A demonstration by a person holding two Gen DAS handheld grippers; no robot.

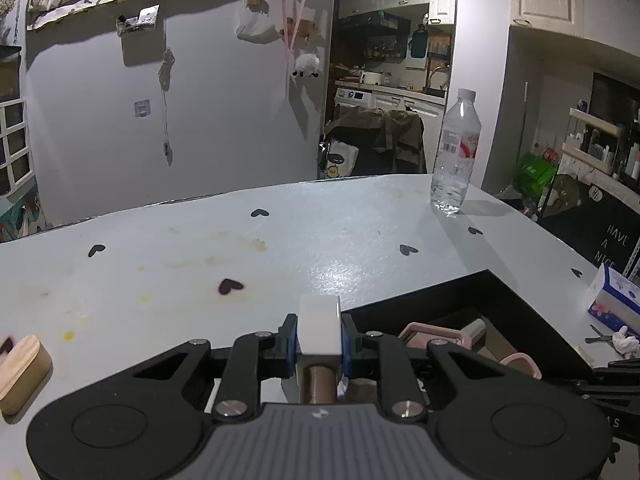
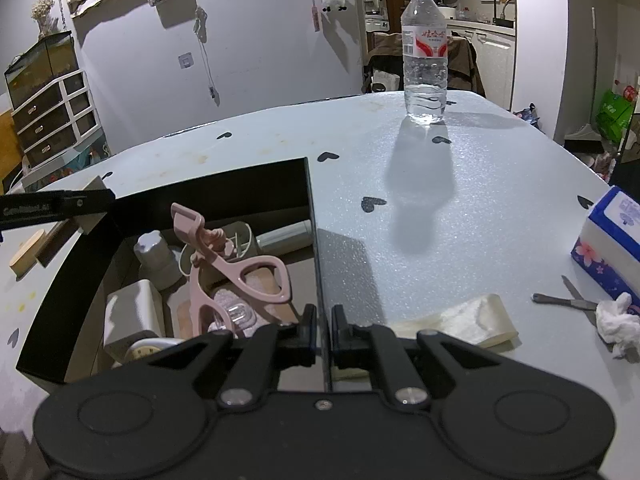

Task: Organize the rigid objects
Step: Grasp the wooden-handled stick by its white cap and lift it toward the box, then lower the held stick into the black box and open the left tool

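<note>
Grey wall (image 1: pixel 224 112) at upper left, with a white socket (image 1: pixel 142 108). White drawers (image 2: pixel 56 116) at far left. Kitchen doorway (image 1: pixel 392 92) at upper right.

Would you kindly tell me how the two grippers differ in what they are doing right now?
The left gripper is shut on a white block with a brown stem, held above the table; the right gripper is clamped on the thin wall of the black box. Left carries a loose item; right steadies the container. Both are shut.

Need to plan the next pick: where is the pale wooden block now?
The pale wooden block lies on the grey table, far left in the left wrist view, left of the black box.
</note>
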